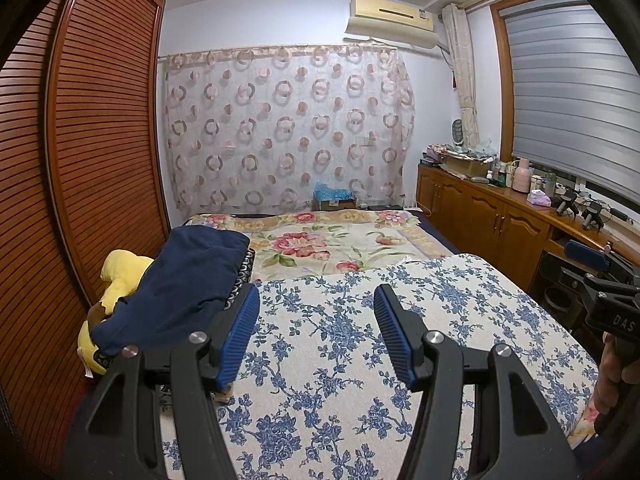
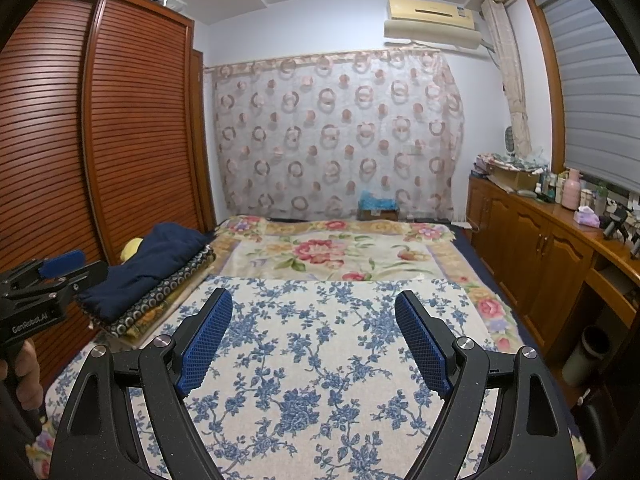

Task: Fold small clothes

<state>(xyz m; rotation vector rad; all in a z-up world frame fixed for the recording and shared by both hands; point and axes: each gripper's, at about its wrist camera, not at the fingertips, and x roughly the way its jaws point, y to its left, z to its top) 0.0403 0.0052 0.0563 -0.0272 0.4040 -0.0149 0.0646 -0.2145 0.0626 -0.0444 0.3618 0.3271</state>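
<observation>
My navy garment (image 1: 180, 284) covers most of the yellow plush toy (image 1: 120, 276) and the patterned fabrics stacked under it. Beside that pile, my left gripper (image 1: 316, 320) hides the sheet's near strip. The small bottles (image 1: 508, 172) far from the pile are too tiny to identify.

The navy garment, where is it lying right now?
In both views the navy garment lies at the bed's left edge, atop a patterned cloth pile, beside the wardrobe.

My left gripper (image 1: 316, 298) and right gripper (image 2: 314, 304) are matte black frames with silver rivets, ribbed blue pads (image 2: 208, 340), white lettering on the bodies.
</observation>
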